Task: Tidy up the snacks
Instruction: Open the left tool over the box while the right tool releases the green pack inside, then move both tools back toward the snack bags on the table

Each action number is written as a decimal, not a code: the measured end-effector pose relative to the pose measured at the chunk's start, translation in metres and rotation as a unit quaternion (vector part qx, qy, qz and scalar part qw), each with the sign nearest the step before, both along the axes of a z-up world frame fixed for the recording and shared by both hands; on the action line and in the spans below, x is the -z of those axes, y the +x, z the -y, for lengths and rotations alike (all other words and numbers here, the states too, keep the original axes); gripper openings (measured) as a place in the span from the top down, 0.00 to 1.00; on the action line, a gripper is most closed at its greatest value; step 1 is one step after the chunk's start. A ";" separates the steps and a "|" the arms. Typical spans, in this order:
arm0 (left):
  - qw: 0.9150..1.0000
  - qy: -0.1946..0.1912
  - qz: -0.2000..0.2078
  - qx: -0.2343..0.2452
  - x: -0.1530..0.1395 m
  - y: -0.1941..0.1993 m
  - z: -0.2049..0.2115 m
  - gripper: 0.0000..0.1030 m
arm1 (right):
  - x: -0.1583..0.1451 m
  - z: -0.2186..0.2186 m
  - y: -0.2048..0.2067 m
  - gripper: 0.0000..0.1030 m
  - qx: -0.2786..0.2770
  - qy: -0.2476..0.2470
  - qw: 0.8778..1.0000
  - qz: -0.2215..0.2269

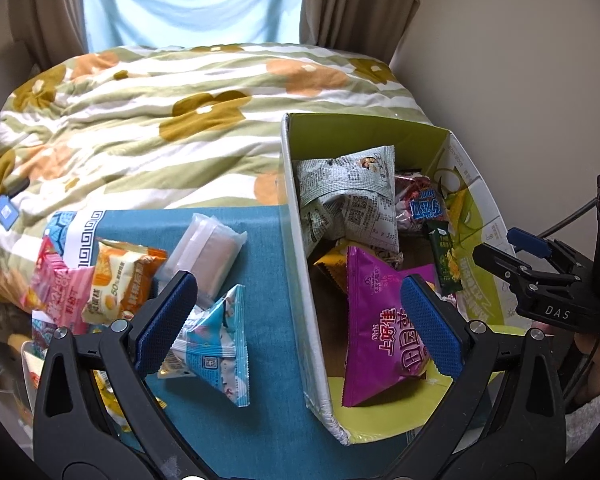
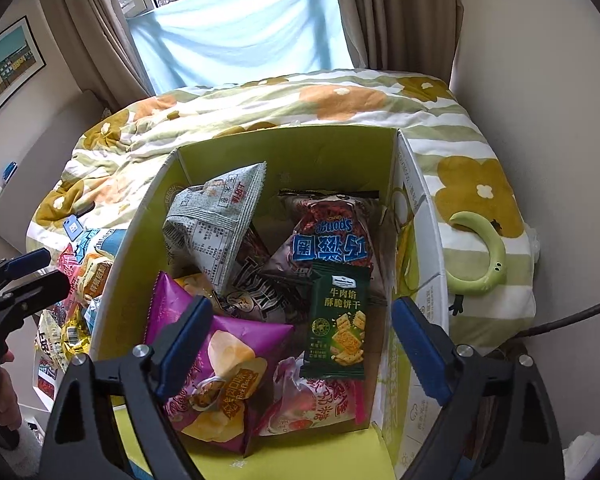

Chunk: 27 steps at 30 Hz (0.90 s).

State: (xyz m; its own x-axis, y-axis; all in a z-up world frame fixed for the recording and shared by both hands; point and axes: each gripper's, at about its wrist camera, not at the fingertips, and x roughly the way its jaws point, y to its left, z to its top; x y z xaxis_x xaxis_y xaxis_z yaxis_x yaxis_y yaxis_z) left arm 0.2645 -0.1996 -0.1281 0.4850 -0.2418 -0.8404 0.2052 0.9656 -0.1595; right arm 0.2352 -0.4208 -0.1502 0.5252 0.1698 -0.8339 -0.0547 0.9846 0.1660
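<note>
1. Two grippers are in view, both with jaws spread wide and nothing between their blue pads: the left gripper (image 1: 296,320) hangs over the left wall of the box (image 1: 300,264), and the right gripper (image 2: 302,344) hangs over the inside of the box (image 2: 148,216).
2. Inside the box, a purple chip bag (image 2: 216,364) lies at the near left corner, with a pink packet (image 2: 312,404) just right of it near the front edge.
3. A dark green cracker packet (image 2: 338,320) leans upright in the middle of the box, overlapping the pink packet.
4. Behind it, toward the far wall of the box, stands a brown bag with blue lettering (image 2: 332,236); a grey newsprint-patterned bag (image 2: 220,216) sits at the far left corner.
5. Left of the box, on a teal cloth (image 1: 260,360), lie the loose snacks: a light blue packet (image 1: 220,344) nearest the box wall, a clear-wrapped pale bar (image 1: 208,252) behind it, then an orange packet (image 1: 120,280) and a pink one (image 1: 60,292) farther left.
6. The box rests on a flowered quilt (image 1: 140,120), and a green curved object (image 2: 484,252) lies on the quilt to the right of the box.
</note>
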 end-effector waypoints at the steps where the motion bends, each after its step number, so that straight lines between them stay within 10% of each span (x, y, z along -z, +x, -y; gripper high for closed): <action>1: 1.000 -0.001 0.001 0.000 -0.001 -0.002 0.000 0.02 | -0.001 0.001 -0.003 0.14 0.001 0.001 1.000 0.004; 27: 0.989 0.049 0.102 -0.093 -0.064 -0.101 -0.052 0.02 | -0.085 -0.008 -0.070 0.13 -0.024 -0.004 0.994 0.107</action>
